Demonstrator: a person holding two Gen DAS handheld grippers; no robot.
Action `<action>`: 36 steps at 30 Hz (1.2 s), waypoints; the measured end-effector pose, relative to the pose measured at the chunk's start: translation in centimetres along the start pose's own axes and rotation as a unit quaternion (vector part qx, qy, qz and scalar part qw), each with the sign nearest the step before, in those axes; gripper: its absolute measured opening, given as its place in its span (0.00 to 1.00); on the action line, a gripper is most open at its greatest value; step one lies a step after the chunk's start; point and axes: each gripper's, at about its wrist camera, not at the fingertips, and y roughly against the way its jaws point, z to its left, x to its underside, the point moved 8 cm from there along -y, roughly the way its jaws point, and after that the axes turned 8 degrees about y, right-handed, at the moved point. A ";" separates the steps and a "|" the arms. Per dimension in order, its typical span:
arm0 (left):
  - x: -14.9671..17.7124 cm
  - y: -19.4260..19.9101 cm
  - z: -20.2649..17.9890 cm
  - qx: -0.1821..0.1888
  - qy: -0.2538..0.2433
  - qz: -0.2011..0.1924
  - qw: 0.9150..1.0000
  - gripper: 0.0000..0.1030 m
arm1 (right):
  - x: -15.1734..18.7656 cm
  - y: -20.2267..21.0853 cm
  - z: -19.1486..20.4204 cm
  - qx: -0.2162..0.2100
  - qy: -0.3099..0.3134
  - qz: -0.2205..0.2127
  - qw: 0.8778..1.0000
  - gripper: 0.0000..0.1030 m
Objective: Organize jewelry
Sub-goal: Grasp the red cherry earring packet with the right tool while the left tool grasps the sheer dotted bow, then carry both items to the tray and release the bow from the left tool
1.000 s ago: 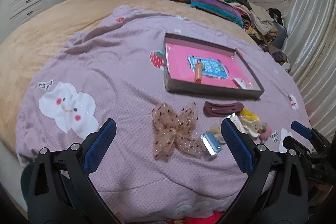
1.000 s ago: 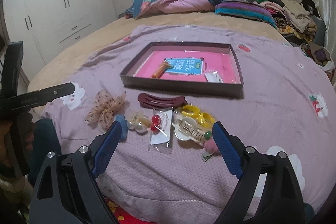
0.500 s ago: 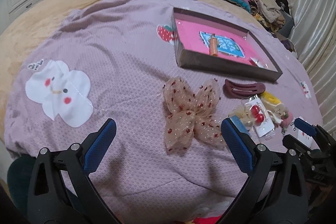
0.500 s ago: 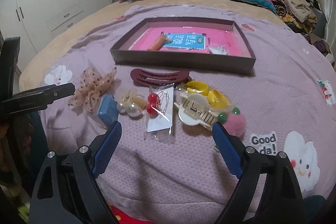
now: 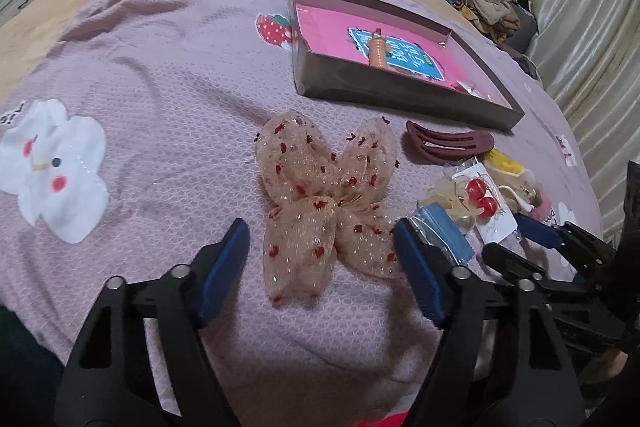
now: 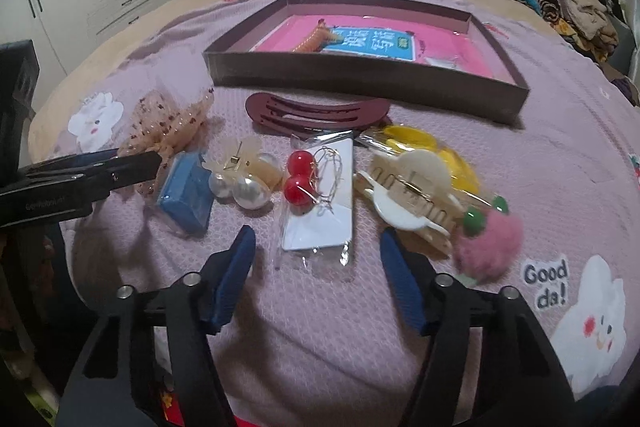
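Observation:
A beige tulle bow with red dots (image 5: 324, 195) lies on the purple blanket, its lower half between the blue fingers of my left gripper (image 5: 320, 239). The jaws are closing and the pads stand clear of the bow. My right gripper (image 6: 316, 239) hovers over a bagged card of red cherry earrings (image 6: 298, 179). Its jaws are closing too, the card's near end lies between the fingertips, and nothing is pressed. A brown tray with a pink lining (image 6: 360, 75) sits behind, holding an orange spiral hair tie (image 6: 312, 41).
Around the card lie a blue packet (image 6: 186, 193), pearl earrings (image 6: 244, 187), a maroon hair clip (image 6: 316, 111), a cream claw clip (image 6: 408, 195), yellow clips (image 6: 420, 143) and a pink pompom (image 6: 492, 243). Folded clothes and bedding are piled at the bed's far end.
Both grippers have sunk toward the blanket and their jaws have narrowed. The bow now lies between the left fingers and the earring card between the right ones.

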 end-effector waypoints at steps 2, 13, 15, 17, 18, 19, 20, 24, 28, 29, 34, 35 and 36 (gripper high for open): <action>-0.2 -0.2 0.3 0.005 0.007 0.001 1.000 0.56 | -0.2 -0.8 0.1 0.007 0.008 0.005 1.000 0.53; -0.7 -1.1 0.6 0.019 0.017 0.010 1.000 0.36 | -1.4 -1.6 -0.2 0.015 0.021 -0.016 1.000 0.35; -0.7 -0.8 0.7 0.018 0.016 0.008 1.000 0.33 | -1.3 -0.9 -0.4 0.006 0.011 -0.023 1.000 0.35; -0.8 -0.4 0.8 0.018 0.016 0.003 1.000 0.25 | -1.1 -0.3 -0.3 -0.005 0.006 -0.026 1.000 0.35; -0.8 -0.2 0.8 0.018 0.016 0.001 1.000 0.25 | -1.0 0.1 -0.3 -0.011 0.003 -0.029 1.000 0.35; -0.9 0.0 0.8 0.019 0.016 -0.001 1.000 0.25 | -0.9 0.5 -0.2 -0.015 0.001 -0.032 0.999 0.35; -0.9 0.3 0.8 0.020 0.016 -0.003 1.000 0.25 | -0.9 0.8 -0.1 -0.018 0.000 -0.034 0.999 0.35; -1.1 1.0 0.7 0.019 0.016 -0.008 1.000 0.24 | -1.2 2.6 0.0 -0.028 -0.006 -0.052 0.998 0.35; -1.8 2.5 0.5 0.022 0.017 -0.023 0.999 0.24 | -1.7 4.2 -0.6 -0.027 -0.013 -0.072 0.997 0.35; -2.0 2.8 0.3 0.023 0.017 -0.027 0.999 0.24 | -1.8 4.6 -1.0 -0.025 -0.017 -0.076 0.997 0.35; -3.2 3.8 -0.8 0.026 0.006 -0.040 0.999 0.24 | -2.2 5.5 -2.5 -0.014 -0.035 -0.083 0.996 0.35; -3.5 3.9 -1.1 0.026 0.003 -0.041 0.999 0.24 | -2.3 5.7 -2.9 -0.014 -0.039 -0.085 0.995 0.35; -3.7 3.9 -1.4 0.026 0.001 -0.042 0.999 0.24 | -2.4 5.9 -3.3 -0.014 -0.044 -0.087 0.995 0.35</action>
